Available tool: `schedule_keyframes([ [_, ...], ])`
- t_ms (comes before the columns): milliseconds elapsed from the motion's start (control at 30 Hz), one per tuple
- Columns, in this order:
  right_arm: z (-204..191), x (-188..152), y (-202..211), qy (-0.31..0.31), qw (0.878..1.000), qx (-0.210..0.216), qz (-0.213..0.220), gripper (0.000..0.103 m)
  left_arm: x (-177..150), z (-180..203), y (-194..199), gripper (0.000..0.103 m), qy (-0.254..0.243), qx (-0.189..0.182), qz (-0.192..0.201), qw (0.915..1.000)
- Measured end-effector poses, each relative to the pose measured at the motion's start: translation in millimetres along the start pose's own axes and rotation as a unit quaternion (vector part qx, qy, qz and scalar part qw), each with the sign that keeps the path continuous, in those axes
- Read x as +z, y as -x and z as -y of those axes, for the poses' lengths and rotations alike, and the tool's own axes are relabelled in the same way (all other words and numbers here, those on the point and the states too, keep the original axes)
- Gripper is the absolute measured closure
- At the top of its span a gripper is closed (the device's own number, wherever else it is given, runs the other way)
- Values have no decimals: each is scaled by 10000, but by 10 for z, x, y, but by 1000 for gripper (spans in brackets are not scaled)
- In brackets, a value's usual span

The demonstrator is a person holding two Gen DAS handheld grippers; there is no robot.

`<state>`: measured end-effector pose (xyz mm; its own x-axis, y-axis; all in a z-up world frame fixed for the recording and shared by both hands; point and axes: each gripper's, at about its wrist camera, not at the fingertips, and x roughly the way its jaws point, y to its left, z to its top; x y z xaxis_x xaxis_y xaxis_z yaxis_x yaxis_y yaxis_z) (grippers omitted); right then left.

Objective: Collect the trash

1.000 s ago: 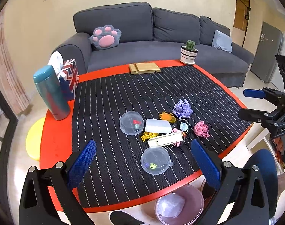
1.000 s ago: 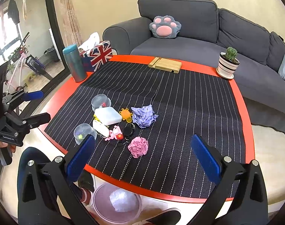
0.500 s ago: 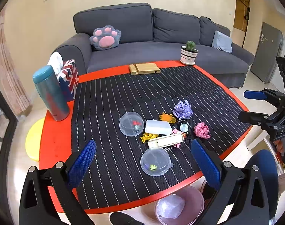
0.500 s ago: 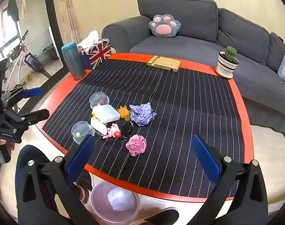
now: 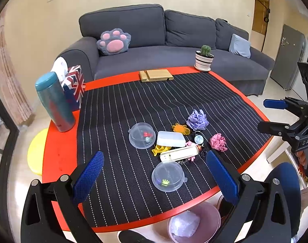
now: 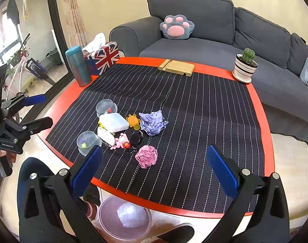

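Both views slid slightly closer over the table; nothing on it shifted. My right gripper (image 6: 154, 170) and left gripper (image 5: 154, 174) hung wide apart, empty. Crumpled pink paper ball (image 6: 146, 156) lay at twelve o'clock, crumpled purple paper wad (image 6: 152, 122) beyond, translucent pink bin (image 6: 124, 218) at six; collecting hadn't progressed.

Both views are bright and evenly lit, with soft, faint shadows under the things on the counter (image 5: 62, 151). Daylight enters through the window (image 6: 4, 32) at the right wrist view's left edge, which is overexposed. Fisheye distortion bends the sofa (image 6: 214, 40) and darkens the corners. Focus is sharp centrally, softer toward the rims.
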<state>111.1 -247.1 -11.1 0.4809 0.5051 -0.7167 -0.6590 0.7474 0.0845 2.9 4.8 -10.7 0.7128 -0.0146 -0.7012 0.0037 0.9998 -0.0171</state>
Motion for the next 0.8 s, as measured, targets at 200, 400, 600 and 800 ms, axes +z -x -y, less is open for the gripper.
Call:
schedule_keyframes([
  [200, 9, -1, -10, 0, 10000, 21, -27, 3, 5, 2, -18, 6, 20, -38, -33, 10000],
  [400, 25, 10, -78, -8, 9999, 87, -138, 3, 5, -4, -36, 6, 27, -28, -46, 10000],
  [600, 38, 64, -267, 121, 9990, 150, -391, 3, -2, -19, -49, 6, 53, -1, -66, 10000],
  [800, 13, 71, -582, 375, 9956, 222, -825, 3, -17, -39, -90, 6, 77, 18, -130, 9999],
])
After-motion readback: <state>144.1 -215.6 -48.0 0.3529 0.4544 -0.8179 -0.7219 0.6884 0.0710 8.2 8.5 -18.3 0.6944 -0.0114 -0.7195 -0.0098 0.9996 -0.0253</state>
